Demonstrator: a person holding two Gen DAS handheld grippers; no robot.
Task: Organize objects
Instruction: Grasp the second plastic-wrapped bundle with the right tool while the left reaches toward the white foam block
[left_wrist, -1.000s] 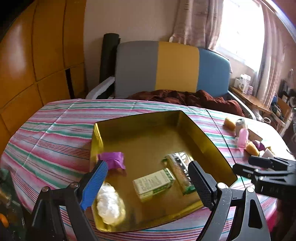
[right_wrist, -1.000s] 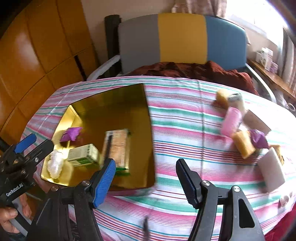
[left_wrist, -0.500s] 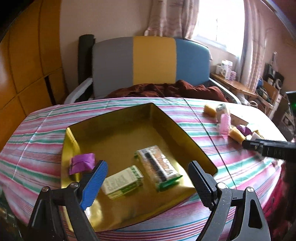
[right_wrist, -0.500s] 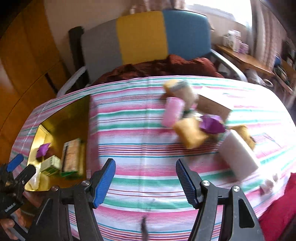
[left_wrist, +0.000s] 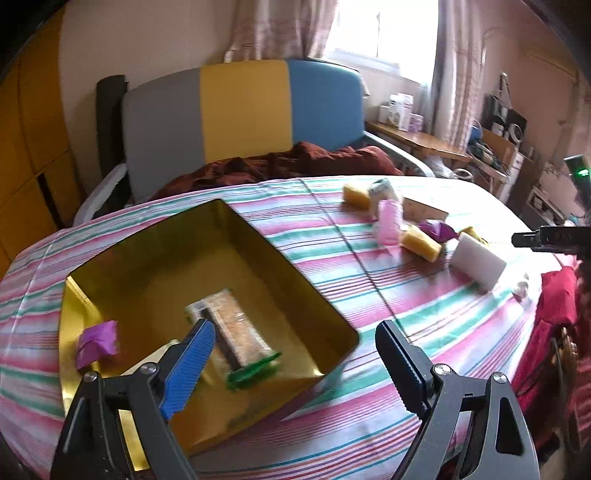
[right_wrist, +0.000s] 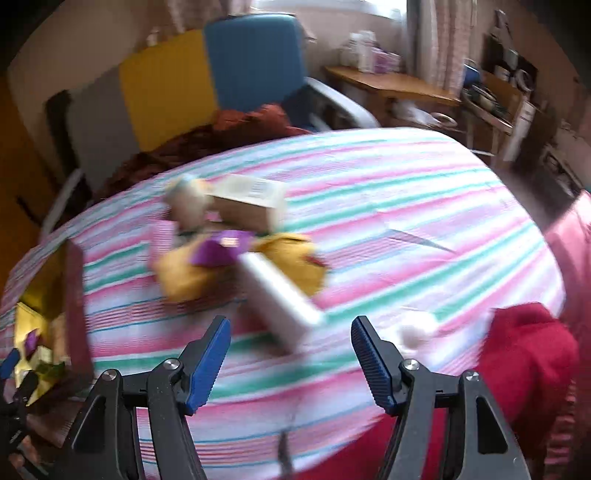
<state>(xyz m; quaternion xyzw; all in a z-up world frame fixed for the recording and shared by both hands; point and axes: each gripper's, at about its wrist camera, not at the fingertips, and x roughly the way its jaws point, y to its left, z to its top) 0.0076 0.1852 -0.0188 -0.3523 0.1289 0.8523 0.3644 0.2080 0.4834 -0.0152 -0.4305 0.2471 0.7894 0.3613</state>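
A gold tray (left_wrist: 317, 306) on the striped tablecloth holds a purple packet (left_wrist: 98, 343), a snack bar (left_wrist: 236, 332) and a small box partly hidden by my left finger. My left gripper (left_wrist: 293, 354) is open and empty over the tray's near right corner. Loose items lie in a heap at the right: a white block (left_wrist: 478, 264) (right_wrist: 280, 295), yellow sponges (left_wrist: 421, 242) (right_wrist: 184, 269), a pink roll (left_wrist: 389, 221), a purple packet (right_wrist: 218, 251) and a cardboard box (right_wrist: 247, 203). My right gripper (right_wrist: 290, 350) is open and empty just in front of the white block.
A grey, yellow and blue chair (left_wrist: 240, 114) with a brown cloth stands behind the table. A red cloth (right_wrist: 528, 350) hangs at the table's right edge. A small white ball (right_wrist: 417, 332) lies near it. A wooden side table (left_wrist: 417, 140) is at the far right.
Both views have swung right. My right gripper moved from the tray side toward the heap, now close to the white block. The left gripper shifted toward the tray's right corner.
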